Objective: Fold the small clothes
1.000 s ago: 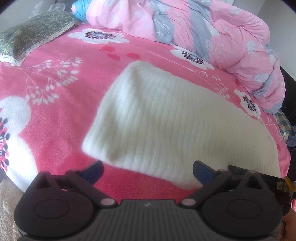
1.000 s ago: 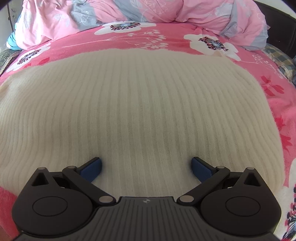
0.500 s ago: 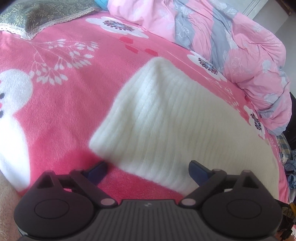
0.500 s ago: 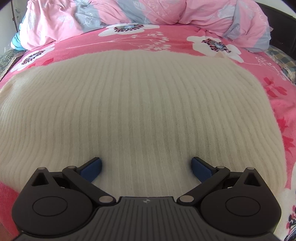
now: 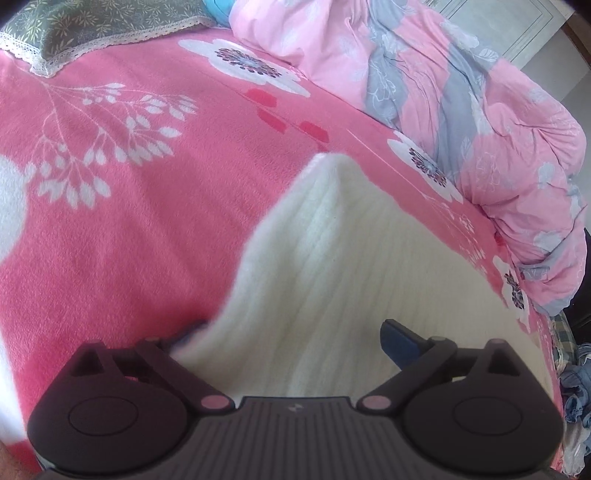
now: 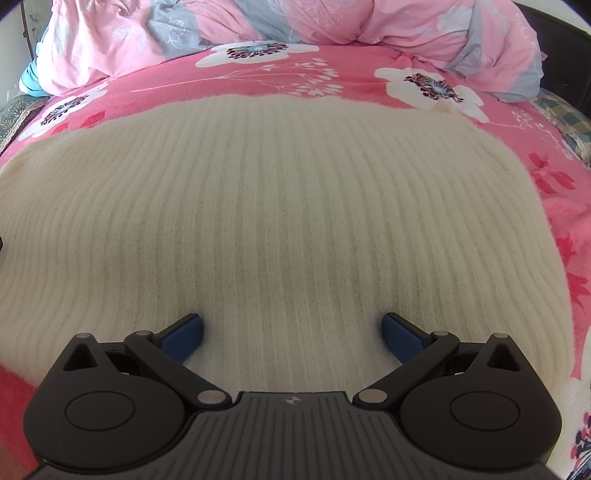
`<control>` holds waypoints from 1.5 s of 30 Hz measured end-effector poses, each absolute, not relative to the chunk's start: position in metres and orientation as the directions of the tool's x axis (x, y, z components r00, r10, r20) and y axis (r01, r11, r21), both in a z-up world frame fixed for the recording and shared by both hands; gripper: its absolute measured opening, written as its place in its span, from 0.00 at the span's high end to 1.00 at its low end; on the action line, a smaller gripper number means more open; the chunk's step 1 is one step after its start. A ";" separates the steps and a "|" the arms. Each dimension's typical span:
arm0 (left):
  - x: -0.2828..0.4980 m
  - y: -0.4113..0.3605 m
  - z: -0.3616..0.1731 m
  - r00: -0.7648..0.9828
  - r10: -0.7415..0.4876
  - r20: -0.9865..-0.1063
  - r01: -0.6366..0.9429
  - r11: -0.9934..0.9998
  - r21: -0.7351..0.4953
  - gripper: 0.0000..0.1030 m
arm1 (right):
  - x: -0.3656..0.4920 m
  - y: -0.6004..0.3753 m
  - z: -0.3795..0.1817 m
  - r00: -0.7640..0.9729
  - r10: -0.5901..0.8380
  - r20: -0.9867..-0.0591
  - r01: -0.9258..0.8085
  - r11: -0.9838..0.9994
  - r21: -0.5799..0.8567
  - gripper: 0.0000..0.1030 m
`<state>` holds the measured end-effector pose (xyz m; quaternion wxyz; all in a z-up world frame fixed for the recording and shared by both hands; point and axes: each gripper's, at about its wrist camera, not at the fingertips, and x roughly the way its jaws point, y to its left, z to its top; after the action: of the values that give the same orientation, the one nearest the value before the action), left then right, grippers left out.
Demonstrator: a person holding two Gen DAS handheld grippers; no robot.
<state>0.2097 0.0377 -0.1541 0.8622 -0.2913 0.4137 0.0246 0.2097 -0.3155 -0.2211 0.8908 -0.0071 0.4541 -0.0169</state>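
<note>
A cream ribbed knit garment [image 5: 332, 277] lies flat on the pink flowered blanket [image 5: 129, 184]. My left gripper [image 5: 291, 332] is low at the garment's near left corner with its jaws opening. The cloth edge lies between them and partly covers the left finger, while the blue right pad [image 5: 400, 339] rests over the knit. Neither pad presses the cloth. In the right wrist view the garment [image 6: 280, 203] fills the middle. My right gripper [image 6: 291, 328] stands open just above it, with only flat knit between its blue pads.
A bunched pink and grey duvet [image 5: 461, 92] lies along the far side of the bed. A green pillow with lace trim [image 5: 74, 29] sits at the far left. Blue denim clothes [image 5: 576, 398] hang at the right edge. A dark bed frame [image 6: 561, 55] stands far right.
My left gripper has come down and moved in onto the garment's left corner, rolling slightly; the cloth edge now lies between its jaws. The right gripper has not moved.
</note>
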 end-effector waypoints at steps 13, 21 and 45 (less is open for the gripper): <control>0.249 0.007 -0.151 0.661 -0.217 -0.718 -0.163 0.893 -0.420 0.35 | 0.210 -0.318 -0.213 0.586 -0.025 -0.810 0.008 1.000 -0.025 0.00; 0.236 -0.031 -0.117 0.723 -0.120 -0.680 -0.029 0.979 -0.202 0.65 | 0.210 -0.299 -0.161 0.692 0.144 -0.708 -0.065 0.988 0.137 0.00; 0.224 -0.253 -0.108 0.662 -0.363 -0.655 0.484 0.875 0.003 0.64 | 0.174 -0.478 -0.170 0.777 0.156 -0.610 0.171 0.880 0.443 0.00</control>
<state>0.2236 -0.2533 -0.1083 0.9074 0.0889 0.3381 -0.2333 0.1741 -0.4783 -0.1696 0.9102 0.2449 0.3341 -0.0041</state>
